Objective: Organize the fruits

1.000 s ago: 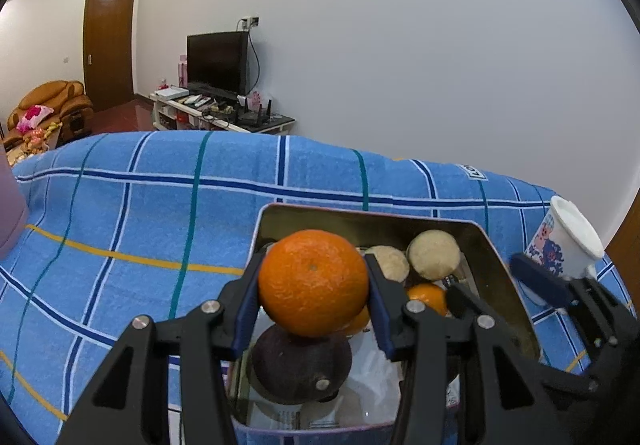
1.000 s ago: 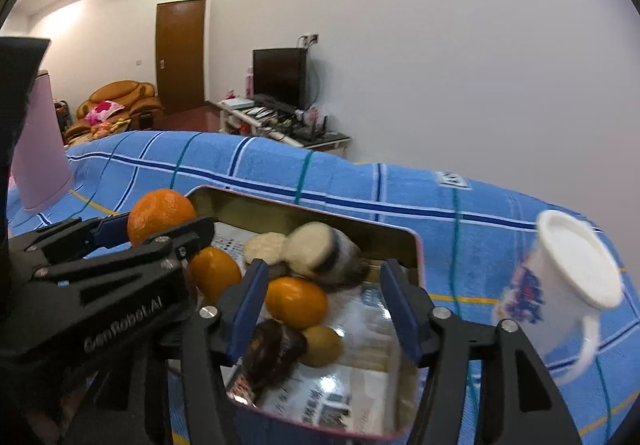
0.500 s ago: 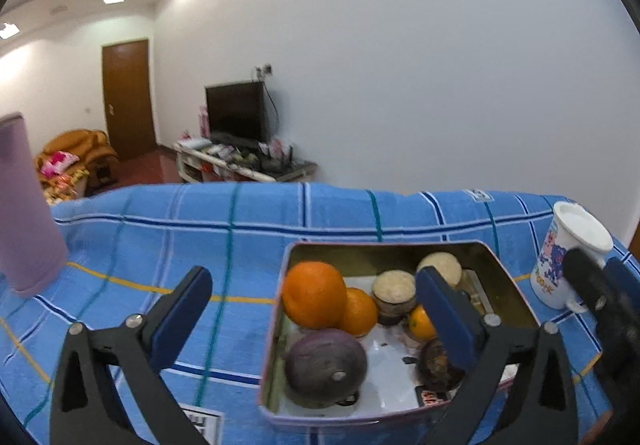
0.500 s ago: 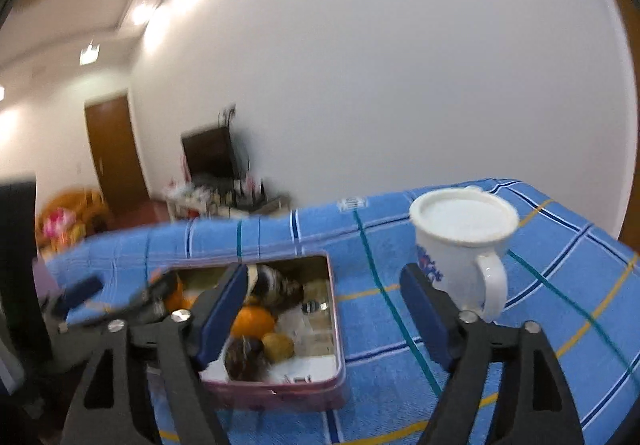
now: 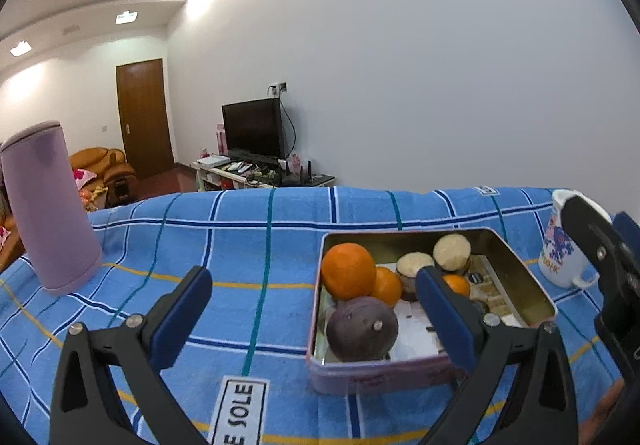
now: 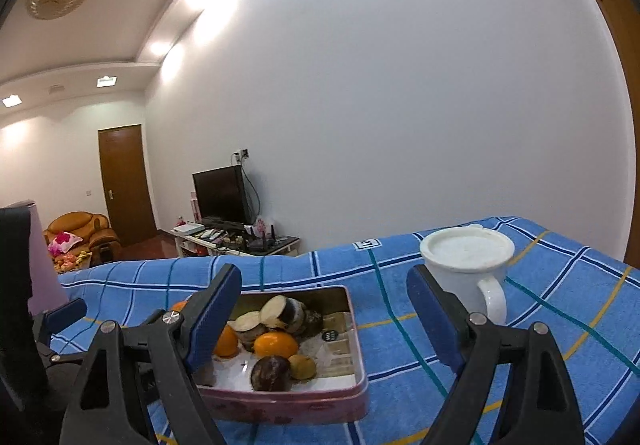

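A pink metal tin [image 5: 536, 297] sits on the blue checked cloth and holds several fruits. In the left wrist view a large orange [image 5: 347, 271] lies in its far left corner, beside a smaller orange [image 5: 387, 287] and a dark purple fruit [image 5: 361, 328]; pale cut pieces [image 5: 451, 252] lie at the back. The tin also shows in the right wrist view [image 6: 352, 411]. My left gripper [image 5: 314, 321] is open and empty, pulled back in front of the tin. My right gripper [image 6: 324, 319] is open and empty, right of the tin.
A white mug [image 6: 468, 265] with a blue and red print stands right of the tin, also in the left wrist view [image 5: 560, 245]. A tall lilac container [image 5: 48, 205] stands at the far left. A white label [image 5: 238, 411] lies on the cloth.
My left gripper has let go of the large orange, which now lies in the tin, and has opened wide and drawn back. My right gripper has drawn back and swung right.
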The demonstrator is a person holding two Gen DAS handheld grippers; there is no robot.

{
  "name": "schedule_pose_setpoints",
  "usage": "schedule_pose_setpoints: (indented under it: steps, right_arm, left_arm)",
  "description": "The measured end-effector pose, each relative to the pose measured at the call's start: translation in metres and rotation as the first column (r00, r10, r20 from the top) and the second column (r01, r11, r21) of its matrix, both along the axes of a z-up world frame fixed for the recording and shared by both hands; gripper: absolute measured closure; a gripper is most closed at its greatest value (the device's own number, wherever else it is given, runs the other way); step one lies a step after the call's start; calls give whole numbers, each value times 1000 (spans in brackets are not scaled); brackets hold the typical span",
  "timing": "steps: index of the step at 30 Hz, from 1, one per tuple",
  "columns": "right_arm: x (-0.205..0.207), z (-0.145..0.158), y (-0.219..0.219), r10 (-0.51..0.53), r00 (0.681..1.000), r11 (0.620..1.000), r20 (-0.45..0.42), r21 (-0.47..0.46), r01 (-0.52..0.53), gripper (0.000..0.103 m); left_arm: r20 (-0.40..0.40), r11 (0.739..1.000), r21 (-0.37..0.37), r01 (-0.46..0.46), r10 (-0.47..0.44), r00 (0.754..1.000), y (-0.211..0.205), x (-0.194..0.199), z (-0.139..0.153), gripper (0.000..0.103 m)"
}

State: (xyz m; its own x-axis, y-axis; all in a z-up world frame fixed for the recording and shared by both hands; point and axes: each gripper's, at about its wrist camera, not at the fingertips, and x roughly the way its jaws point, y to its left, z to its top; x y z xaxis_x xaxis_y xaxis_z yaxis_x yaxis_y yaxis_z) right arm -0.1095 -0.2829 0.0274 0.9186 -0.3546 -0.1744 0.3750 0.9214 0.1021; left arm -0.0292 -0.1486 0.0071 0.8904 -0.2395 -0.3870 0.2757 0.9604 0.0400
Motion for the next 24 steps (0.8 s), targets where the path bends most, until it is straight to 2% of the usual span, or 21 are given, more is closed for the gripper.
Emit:
schedule_pose_setpoints:
  steps: [5,24]
  right_arm:
    - [-11,2,10,5,1000,1000,10,-25,-4,17]
    - [-31,4,27,-17,1000,998,24,-65,19,17]
  left_arm:
    - [25,1000,18,4,-5,1000,3,-14,1,0]
    - [44,1000,-3,9,-8,999,20,-36,4,0]
